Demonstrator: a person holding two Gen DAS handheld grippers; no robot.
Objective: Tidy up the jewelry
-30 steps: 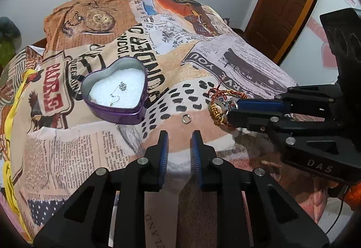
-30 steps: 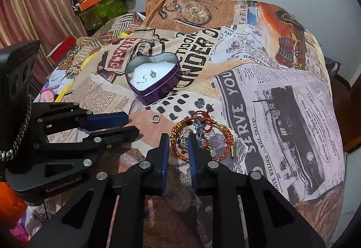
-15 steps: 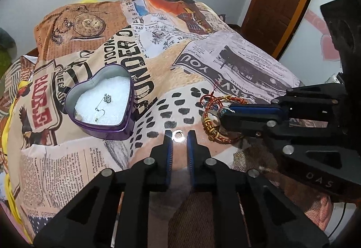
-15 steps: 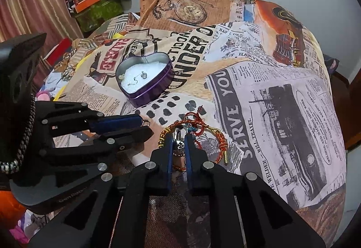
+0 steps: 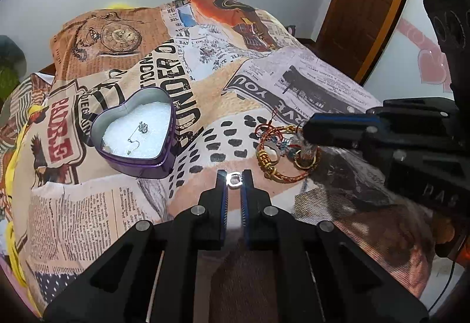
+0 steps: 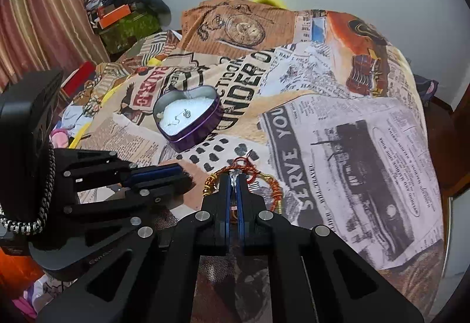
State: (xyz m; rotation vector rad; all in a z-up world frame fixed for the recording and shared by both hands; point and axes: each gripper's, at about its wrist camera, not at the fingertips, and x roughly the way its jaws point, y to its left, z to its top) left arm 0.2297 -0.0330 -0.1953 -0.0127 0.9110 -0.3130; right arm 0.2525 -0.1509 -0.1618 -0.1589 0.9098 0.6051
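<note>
A purple heart-shaped tin [image 5: 136,129] [image 6: 189,117] with white lining and small silver earrings [image 5: 138,136] sits on the bed. My left gripper [image 5: 234,179] is shut on a small silver ring [image 5: 234,179], low over the bedspread. My right gripper [image 6: 234,180] is shut on a silver piece in a tangle of red and gold bracelets [image 5: 279,149] [image 6: 264,182] lying just right of the ring. The right gripper shows in the left wrist view [image 5: 308,132], the left gripper in the right wrist view [image 6: 185,174].
The bed is covered by a newspaper-print bedspread [image 5: 264,79]. A brown door [image 5: 367,5] stands at the right. Clutter and boxes [image 6: 123,20] are piled by a striped curtain [image 6: 38,23] at the far left.
My left gripper moved forward to the silver ring and closed on it. My right gripper moved into the bracelet pile and closed on a piece there.
</note>
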